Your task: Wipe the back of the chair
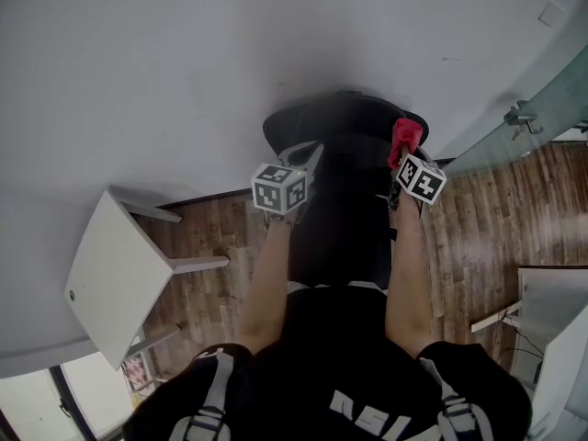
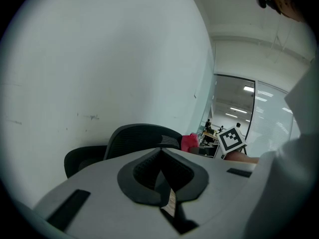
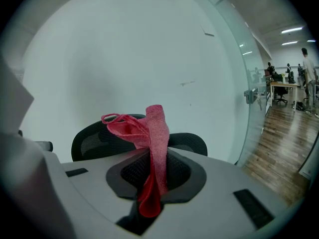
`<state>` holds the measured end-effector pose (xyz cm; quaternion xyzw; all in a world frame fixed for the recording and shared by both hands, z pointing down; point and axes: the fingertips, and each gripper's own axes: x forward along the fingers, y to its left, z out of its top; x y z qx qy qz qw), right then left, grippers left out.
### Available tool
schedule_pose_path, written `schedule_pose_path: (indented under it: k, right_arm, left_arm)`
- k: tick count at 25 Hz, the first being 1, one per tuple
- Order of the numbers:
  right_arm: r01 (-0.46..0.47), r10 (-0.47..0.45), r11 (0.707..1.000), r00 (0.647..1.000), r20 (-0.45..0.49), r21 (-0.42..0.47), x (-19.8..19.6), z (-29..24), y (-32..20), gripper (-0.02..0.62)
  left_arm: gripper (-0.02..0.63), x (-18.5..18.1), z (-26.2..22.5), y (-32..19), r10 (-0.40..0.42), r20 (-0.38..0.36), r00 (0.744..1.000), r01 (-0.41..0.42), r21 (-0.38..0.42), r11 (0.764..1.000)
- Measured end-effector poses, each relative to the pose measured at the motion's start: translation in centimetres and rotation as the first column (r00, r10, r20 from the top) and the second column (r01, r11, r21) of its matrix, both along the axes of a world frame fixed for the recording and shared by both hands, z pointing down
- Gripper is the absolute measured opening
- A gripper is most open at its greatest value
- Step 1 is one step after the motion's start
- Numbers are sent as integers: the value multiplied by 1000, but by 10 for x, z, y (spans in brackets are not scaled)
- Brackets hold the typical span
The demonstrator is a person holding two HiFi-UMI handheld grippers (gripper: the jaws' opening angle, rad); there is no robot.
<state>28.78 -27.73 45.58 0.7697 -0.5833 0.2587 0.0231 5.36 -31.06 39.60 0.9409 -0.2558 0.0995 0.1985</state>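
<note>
Head view looks steeply down on a black chair (image 1: 344,219) at the middle of the frame, close to a pale wall (image 1: 184,62) that fills the upper half. The person's 2 forearms reach forward on either side of the chair. The left gripper (image 1: 309,159) sits at the chair's left edge and the right gripper (image 1: 405,162) at its right edge, each with its marker cube facing the camera. In the left gripper view the jaws are pressed together with nothing between them, and the chair's mesh back rises just beyond them at the centre of the frame. In the right gripper view the jaws are clamped on a red cloth (image 3: 153,148), which stands up out of them and flops over to the left in front of the chair's back. From the head view the cloth lies at the upper right corner of the chair; whether it touches the back cannot be told. A white bench (image 1: 115,278) stands at the lower left on a wooden floor (image 1: 478,237), and a glass partition (image 1: 524,118) runs along the upper right.
</note>
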Motion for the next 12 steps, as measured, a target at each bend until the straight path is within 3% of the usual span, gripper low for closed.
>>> schedule_pose_path:
  k: [12]
  right_arm:
    - [2,-2,1000,1000,10,2,-5,-2,16,77]
  left_arm:
    - [25,-6,-1,14,0,8,1000,0,5,1000]
